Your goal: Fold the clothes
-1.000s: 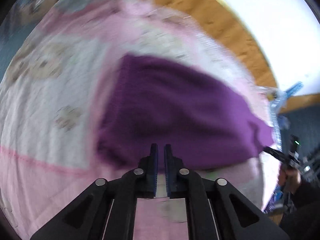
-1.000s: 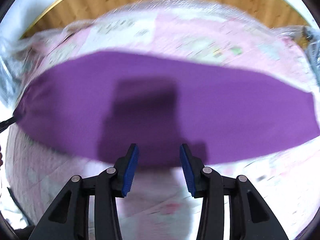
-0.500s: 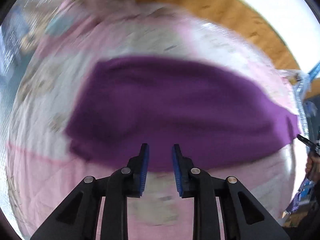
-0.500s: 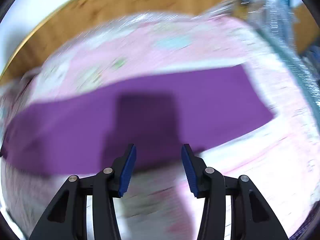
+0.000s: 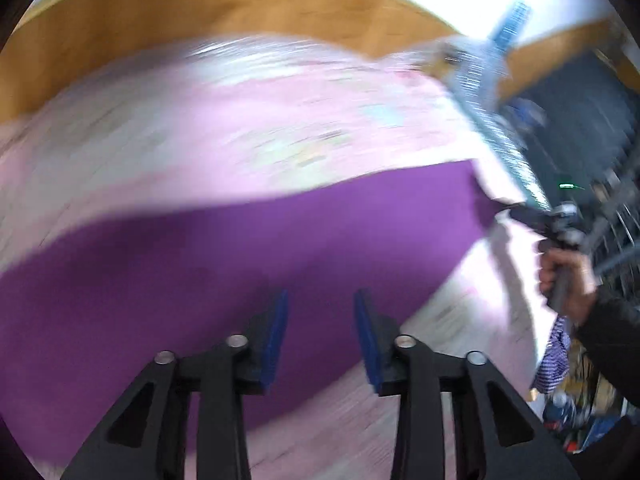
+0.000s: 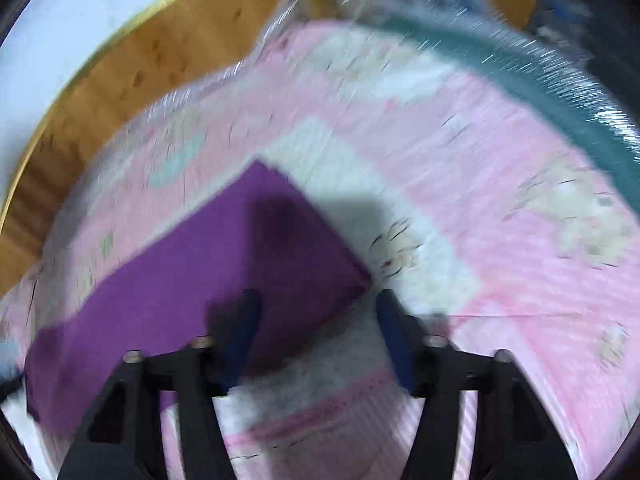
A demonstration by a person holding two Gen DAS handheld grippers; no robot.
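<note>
a purple cloth [image 6: 224,276] is seen lying flat on a pink patterned blanket [image 6: 500,216]. the right gripper [image 6: 316,320] is held above it with jaws spread wide, one corner of the cloth lying between them. a wooden board [image 6: 120,92] is seen beyond the blanket.

Both views are smeared by motion blur. In the left wrist view the print on the pink bedspread [image 5: 248,128] cannot be read, and the purple cloth [image 5: 200,280] is cut off at the left edge of the frame. At the right edge a hand [image 5: 568,276] is partly hidden, and the clutter at the lower right cannot be made out. In the right wrist view the cloth's [image 6: 224,264] lower left end is cut off by the frame, and the right tool's [image 6: 316,336] blue pads are blurred.
</note>
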